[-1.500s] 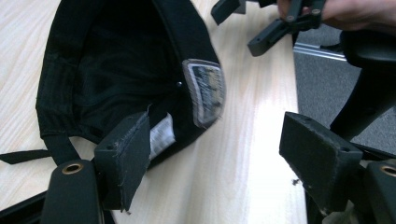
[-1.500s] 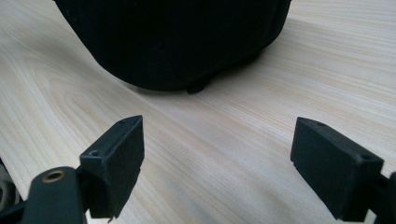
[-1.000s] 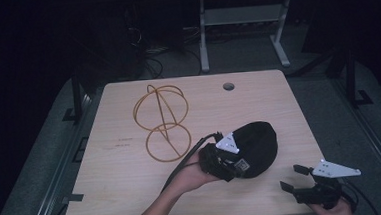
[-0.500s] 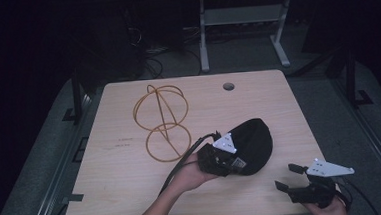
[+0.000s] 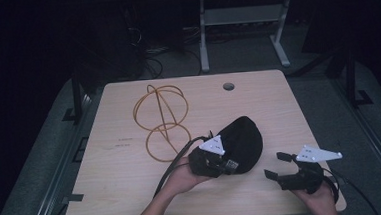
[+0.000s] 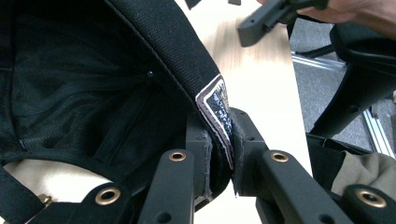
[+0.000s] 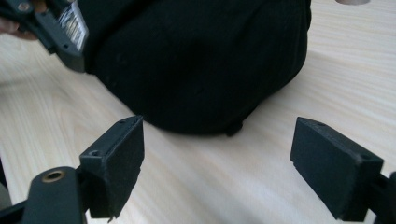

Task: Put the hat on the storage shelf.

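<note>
Left gripper point(image 6: 219, 154): jaws just closed, clamping cap point(image 5: 240, 142) rim | right gripper point(image 5: 277, 165): wide open, empty, shifted lower right | worktop point(image 5: 113, 192): pale wood, orange cord point(image 5: 161, 117) upper left; dark room.

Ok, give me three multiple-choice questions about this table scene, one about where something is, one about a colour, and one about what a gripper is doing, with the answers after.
1. Where does the orange wire loop lie relative to the black cap in the high view?
A. to its left, farther up the table
B. on top of it
C. off the table on the floor

2. What colour is the cap?
A. white
B. black
C. red

3. How do the two grippers stand?
A. both open
B. the left gripper clamped on the cap's edge, the right gripper open
C. the right gripper clamped on the cap, the left open

Answers: 1 A, the loop sits left of and beyond the cap. 2 B, the fabric is dark black in each view. 3 B, the left gripper view shows the pads pressing the cap's edge, while the right gripper view shows its jaws wide apart with nothing between them.
</note>
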Tool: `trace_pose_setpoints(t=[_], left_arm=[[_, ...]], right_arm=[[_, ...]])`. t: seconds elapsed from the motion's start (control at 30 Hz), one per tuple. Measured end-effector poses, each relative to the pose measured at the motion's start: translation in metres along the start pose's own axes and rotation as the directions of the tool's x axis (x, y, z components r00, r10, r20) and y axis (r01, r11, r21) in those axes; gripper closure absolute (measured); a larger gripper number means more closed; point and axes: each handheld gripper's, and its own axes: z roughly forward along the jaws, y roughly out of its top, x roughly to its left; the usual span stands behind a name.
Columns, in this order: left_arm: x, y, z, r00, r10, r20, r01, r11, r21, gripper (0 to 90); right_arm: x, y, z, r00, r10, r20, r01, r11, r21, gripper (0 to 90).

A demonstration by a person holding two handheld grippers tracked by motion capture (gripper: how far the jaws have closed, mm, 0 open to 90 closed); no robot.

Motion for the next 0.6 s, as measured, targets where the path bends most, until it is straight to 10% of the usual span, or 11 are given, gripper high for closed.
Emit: trace_pose_setpoints(t=[0.6], left_arm=[[0.003, -0.008, -0.011, 0.9999, 0.016, 0.006, -0.016, 0.9996, -0.025, 79.8]], right_arm=[[-0.018, 0.043, 0.047, 0.9900, -0.063, -0.126, 0.069, 0.996, 0.051, 16.4]])
